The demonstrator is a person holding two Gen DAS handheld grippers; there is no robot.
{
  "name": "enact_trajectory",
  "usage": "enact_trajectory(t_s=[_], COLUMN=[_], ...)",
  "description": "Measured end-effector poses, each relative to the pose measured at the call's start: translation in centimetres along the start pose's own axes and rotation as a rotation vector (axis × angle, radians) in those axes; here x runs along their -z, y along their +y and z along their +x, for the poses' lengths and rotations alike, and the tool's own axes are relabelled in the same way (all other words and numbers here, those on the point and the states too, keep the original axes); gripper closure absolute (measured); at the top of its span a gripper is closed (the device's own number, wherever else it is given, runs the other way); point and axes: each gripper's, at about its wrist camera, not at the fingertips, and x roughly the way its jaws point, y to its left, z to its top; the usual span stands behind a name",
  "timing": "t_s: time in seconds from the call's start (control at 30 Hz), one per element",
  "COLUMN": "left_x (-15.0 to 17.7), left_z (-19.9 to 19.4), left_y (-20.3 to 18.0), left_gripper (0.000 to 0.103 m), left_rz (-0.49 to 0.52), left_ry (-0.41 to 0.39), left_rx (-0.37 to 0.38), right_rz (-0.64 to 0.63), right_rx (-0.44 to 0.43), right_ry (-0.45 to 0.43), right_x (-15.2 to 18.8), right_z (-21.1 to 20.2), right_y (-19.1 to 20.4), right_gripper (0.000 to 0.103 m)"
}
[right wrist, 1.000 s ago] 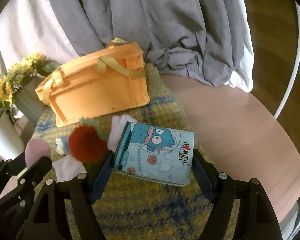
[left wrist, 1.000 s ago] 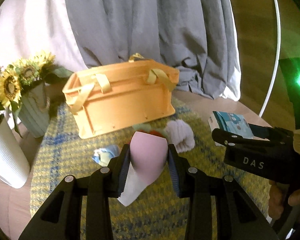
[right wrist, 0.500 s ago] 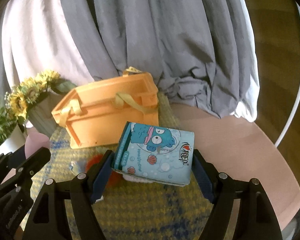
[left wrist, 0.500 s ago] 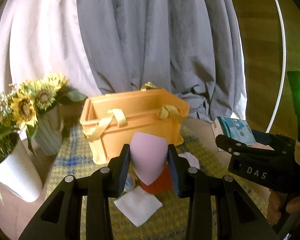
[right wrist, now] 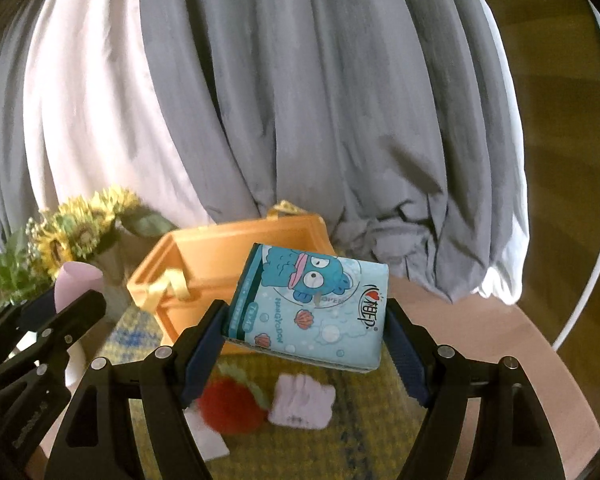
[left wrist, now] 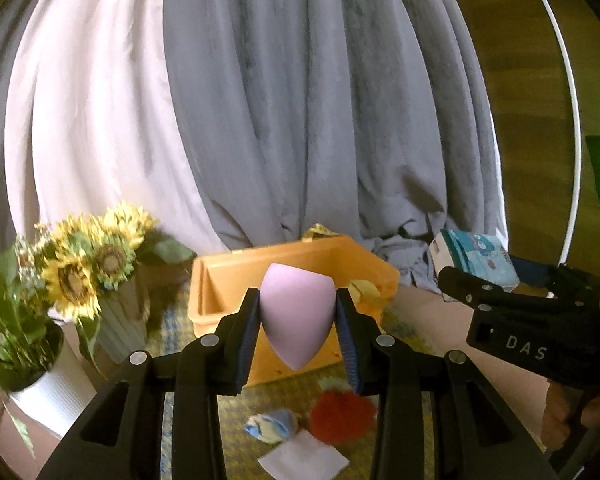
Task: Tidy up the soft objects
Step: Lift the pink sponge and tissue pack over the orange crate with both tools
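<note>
1. Grey and white curtains [left wrist: 300, 100] are hanging as the backdrop, with a yellow-and-blue woven mat [right wrist: 364, 432] lying on a round wooden table [right wrist: 500, 344] below both grippers.
2. Left gripper [left wrist: 297, 324] is clamping a pink teardrop makeup sponge [left wrist: 296, 312] between its blue pads, pointed end down, and is holding it off the mat in front of the orange storage basket [left wrist: 228, 276].
3. Right gripper [right wrist: 304, 344] is squeezing a light-blue tissue pack [right wrist: 312, 312] printed with a cartoon fish, also held off the mat, with the basket just beyond it to its left.
4. That basket is sitting open-topped at the far side of the mat, its yellow fabric handles [right wrist: 168, 288] drooping over the rim.
5. Under the left gripper's fingertips, a red fuzzy pom-pom [left wrist: 340, 412] is lying on the mat, a rolled blue-and-white sock [left wrist: 272, 428] just to its left and a white square pad [left wrist: 304, 460] nearer the camera.
6. Beneath the right gripper, a pale lilac folded cloth [right wrist: 302, 406] is resting beside that pom-pom.
7. Off to the left gripper's left, sunflowers [left wrist: 84, 264] are standing in a ribbed vase [left wrist: 124, 328], beside a leafy plant in a white pot [left wrist: 48, 404].
</note>
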Motion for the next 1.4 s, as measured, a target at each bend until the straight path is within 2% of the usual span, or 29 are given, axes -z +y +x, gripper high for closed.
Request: enact_trajectory(t_s=[0.33, 0.63, 1.4], left_x=[-1.8, -3.1, -4.6], left_z=[1.2, 3.0, 10.1], left_y=[1.1, 2.2, 4.7], left_gripper=[0.067, 0.067, 0.067], left_rz=[0.022, 0.025, 0.016], left_ry=[-0.049, -0.081, -0.067], left_rx=[-0.046, -0.068, -0.123], right_rz=[0.001, -0.004, -0.034], right_rx=[-0.027, -0.050, -0.061], right_ry=[-0.068, -0.093, -0.065], right_x=[-2.5, -4.2, -7.0], right_z=[1.6, 3.6, 11.5], right_y=[0.9, 1.5, 2.8], right_gripper=[0.026, 0.026, 0.026])
